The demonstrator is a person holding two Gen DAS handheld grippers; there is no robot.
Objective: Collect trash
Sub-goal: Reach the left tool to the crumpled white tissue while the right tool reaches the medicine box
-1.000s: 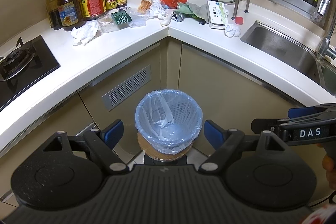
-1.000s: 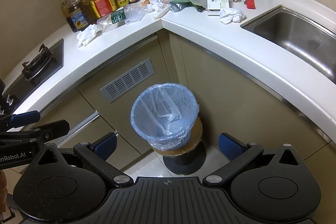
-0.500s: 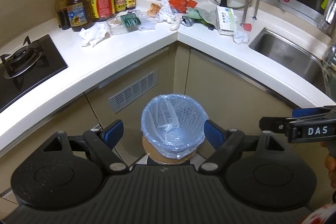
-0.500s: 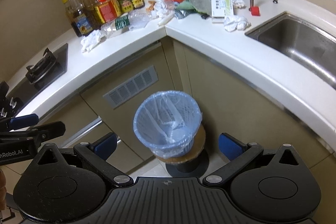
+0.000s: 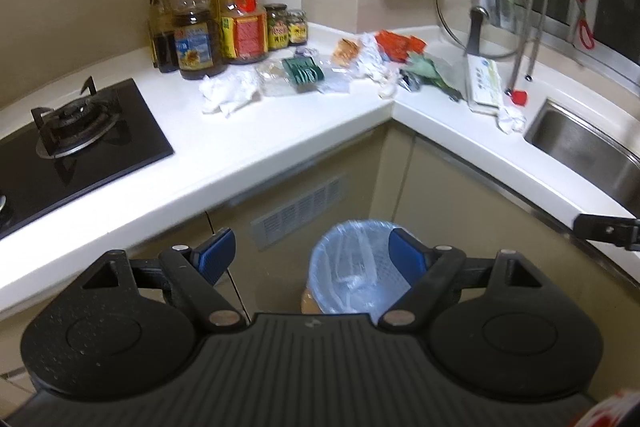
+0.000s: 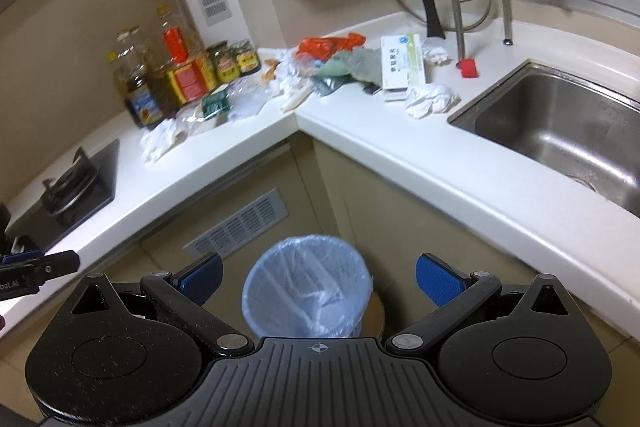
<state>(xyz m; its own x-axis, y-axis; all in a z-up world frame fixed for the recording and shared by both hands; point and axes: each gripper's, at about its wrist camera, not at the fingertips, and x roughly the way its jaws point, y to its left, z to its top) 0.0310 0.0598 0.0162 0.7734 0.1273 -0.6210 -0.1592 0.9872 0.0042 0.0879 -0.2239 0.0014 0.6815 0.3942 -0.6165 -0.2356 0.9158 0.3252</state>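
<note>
Both grippers are hanging above the lined bin [image 6: 306,289] with nothing in them: the left gripper [image 5: 312,253] and right gripper [image 6: 318,279] are showing fingers spread wide. Trash is lying on the white table [image 5: 248,143]: a crumpled tissue [image 5: 228,93], wrappers [image 6: 320,61], a tissue [image 6: 432,99] beside the sink [image 6: 560,123]. Best to be approaching low and pinching the nearest tissue first.

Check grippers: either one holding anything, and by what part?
Nothing held. Left gripper and right gripper both have their jaws wide open and empty, above the blue-lined round trash bin; the trash sits untouched on the white countertop.
</note>
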